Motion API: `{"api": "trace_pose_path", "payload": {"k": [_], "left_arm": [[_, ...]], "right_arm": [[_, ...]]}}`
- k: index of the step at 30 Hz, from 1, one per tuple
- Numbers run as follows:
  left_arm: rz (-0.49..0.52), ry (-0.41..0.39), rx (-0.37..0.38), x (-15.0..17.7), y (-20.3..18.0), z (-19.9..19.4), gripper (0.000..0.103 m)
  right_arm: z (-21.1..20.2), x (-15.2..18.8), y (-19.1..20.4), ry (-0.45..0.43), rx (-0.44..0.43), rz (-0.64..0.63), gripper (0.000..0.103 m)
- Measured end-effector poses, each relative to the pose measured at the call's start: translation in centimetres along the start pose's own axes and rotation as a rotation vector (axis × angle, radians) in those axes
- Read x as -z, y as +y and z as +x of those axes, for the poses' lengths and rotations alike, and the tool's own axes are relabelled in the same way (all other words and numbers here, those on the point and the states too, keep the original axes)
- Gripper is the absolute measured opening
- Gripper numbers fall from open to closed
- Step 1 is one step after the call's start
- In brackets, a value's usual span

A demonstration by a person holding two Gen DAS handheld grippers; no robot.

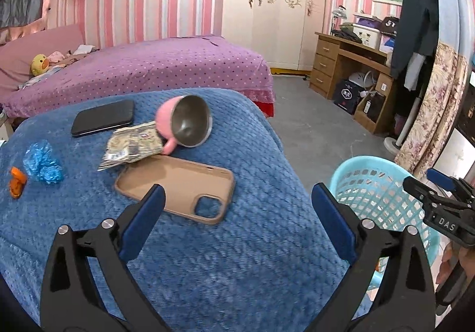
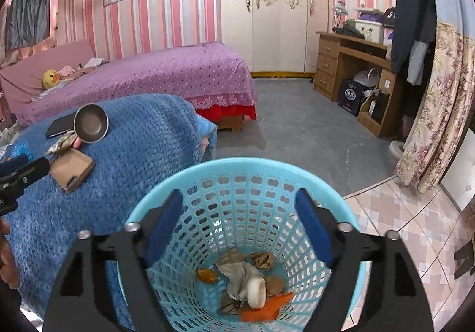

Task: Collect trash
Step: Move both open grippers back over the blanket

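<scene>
Hovering above the near part of the blue blanket (image 1: 207, 257), the left gripper (image 1: 237, 213) has its two blue-padded fingers spread wide with nothing between them. Just ahead of its tips lies a tan phone case (image 1: 175, 186), face up, with bare blanket between it and the blanket's right edge, where the cloth drops off toward the floor. Behind the case a crumpled foil wrapper (image 1: 130, 145) rests against a tipped pink cup (image 1: 184, 124), the cup's steel mouth facing this way. A black phone (image 1: 102, 118) sits farther back. Off to the left, well apart from the case, are a scrunched blue plastic wad (image 1: 43, 161) and, just beside it near the blanket's left edge, a small orange scrap (image 1: 16, 182).

The right gripper (image 2: 239, 228) hangs over the mouth of the light blue basket (image 2: 341, 207), fingers released and parted, empty, both tips inside the line of the rim. Down at the bottom of the basket lie crumpled brown paper (image 2: 262, 259), a greyish rag (image 2: 240, 272), a white roll (image 2: 256, 292) and an orange wrapper (image 2: 264, 309). The basket stands just beside the blanket's right side, close enough that its rim nearly meets the hanging cloth.

Beyond both there is open grey floor (image 2: 297, 130) running to the purple bed (image 2: 178, 76) and the wooden desk (image 2: 341, 65); flowered curtains (image 2: 439, 109) close off the right side.
</scene>
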State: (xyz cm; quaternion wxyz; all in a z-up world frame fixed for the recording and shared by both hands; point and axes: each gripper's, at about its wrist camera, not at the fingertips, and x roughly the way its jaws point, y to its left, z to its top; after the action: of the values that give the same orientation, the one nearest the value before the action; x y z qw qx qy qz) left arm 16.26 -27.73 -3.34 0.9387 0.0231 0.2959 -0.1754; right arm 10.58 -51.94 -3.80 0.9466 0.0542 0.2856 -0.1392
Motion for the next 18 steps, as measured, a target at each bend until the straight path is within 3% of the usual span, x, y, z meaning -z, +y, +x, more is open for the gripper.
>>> {"api": "trace_pose_path", "payload": {"k": [5,18], "left_arm": [[-0.022,-0.009,-0.022,0.1,2.2,-0.9,0.097],[-0.064,-0.03,-0.092,1.0,9.2,-2.9,0.097]], "right_arm": [[-0.6,-0.4,1.3,-0.013,0.004,0.003,0.095],[-1.3,-0.6,6.9,-0.048,-0.016,-0.023,0.098]]}}
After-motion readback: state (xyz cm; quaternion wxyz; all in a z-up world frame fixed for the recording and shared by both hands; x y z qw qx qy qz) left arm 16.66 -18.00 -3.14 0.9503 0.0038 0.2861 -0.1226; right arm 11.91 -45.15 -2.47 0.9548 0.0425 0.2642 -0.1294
